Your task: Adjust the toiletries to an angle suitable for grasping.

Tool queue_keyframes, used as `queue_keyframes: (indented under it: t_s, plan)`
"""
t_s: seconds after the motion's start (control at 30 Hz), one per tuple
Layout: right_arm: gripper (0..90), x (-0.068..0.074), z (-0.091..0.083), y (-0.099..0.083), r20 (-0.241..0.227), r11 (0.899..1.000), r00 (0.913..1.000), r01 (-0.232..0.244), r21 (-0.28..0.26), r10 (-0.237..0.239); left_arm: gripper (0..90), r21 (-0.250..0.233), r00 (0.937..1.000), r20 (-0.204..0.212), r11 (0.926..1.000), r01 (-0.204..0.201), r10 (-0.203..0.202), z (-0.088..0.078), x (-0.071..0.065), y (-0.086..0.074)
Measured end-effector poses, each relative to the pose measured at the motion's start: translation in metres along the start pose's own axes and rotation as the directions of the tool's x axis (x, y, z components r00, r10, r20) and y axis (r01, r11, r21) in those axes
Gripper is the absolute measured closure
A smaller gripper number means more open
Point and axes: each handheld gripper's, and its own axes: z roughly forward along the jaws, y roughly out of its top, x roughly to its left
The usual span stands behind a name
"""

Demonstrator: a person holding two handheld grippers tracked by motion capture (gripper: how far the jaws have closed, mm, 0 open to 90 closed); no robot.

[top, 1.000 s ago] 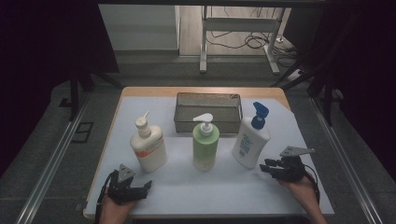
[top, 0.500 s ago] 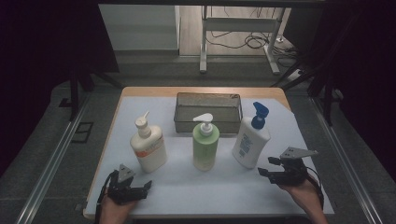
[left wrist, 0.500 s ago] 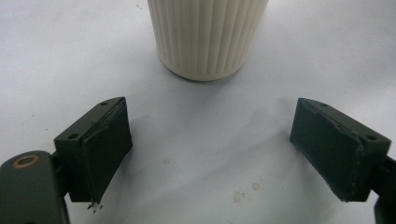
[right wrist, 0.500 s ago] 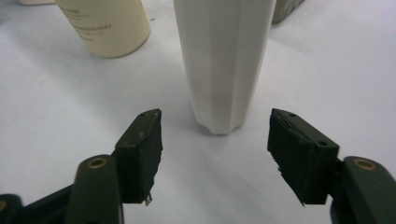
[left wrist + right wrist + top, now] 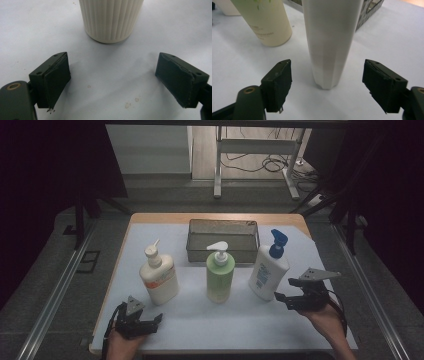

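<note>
Bystanders on the white mat [image 5: 240, 320]

1 green pump bottle [image 5: 219, 279] upright at centre; 1 wire mesh basket [image 5: 223, 240] behind it, toward the far edge. Wooden table [image 5: 210, 216] rim shows past the mat. Beyond: white metal frame [image 5: 250, 150], 1 tangle of black cables [image 5: 260, 164] on the floor.

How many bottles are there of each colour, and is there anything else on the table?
White bottle with white pump: 1
Green bottle with white pump: 1
White bottle with blue pump: 1
Wire mesh basket: 1
Total: 4 things, 3 of them bottles.
</note>
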Motion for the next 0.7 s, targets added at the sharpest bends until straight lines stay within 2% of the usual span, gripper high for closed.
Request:
queue_keyframes:
  t_s: [0.27,0.53,0.63,0.7]
  plan:
    - [18.4,-0.001,0.002,0.018,0.008,1.0,0.9999,-0.013,-0.017,0.013,12.1,-0.001,1.0,0.0,1.0,0.0,0.0,0.0,0.0,0.0]
    - [18.8,-0.002,0.009,0.035,0.002,0.999,0.9997,-0.024,-0.031,0.024,12.1,-0.001,1.0,0.0,1.0,-0.001,0.001,0.0,0.0,0.0]
    - [18.9,-0.003,0.012,0.04,-0.013,0.998,0.9988,-0.049,-0.047,0.048,12.1,0.0,1.0,0.001,1.0,0.0,0.0,0.0,0.0,0.0]
    - [18.6,-0.002,0.013,0.043,-0.002,0.998,0.9994,-0.036,-0.044,0.036,12.1,0.0,1.0,0.001,1.0,0.0,0.0,0.0,0.0,0.0]
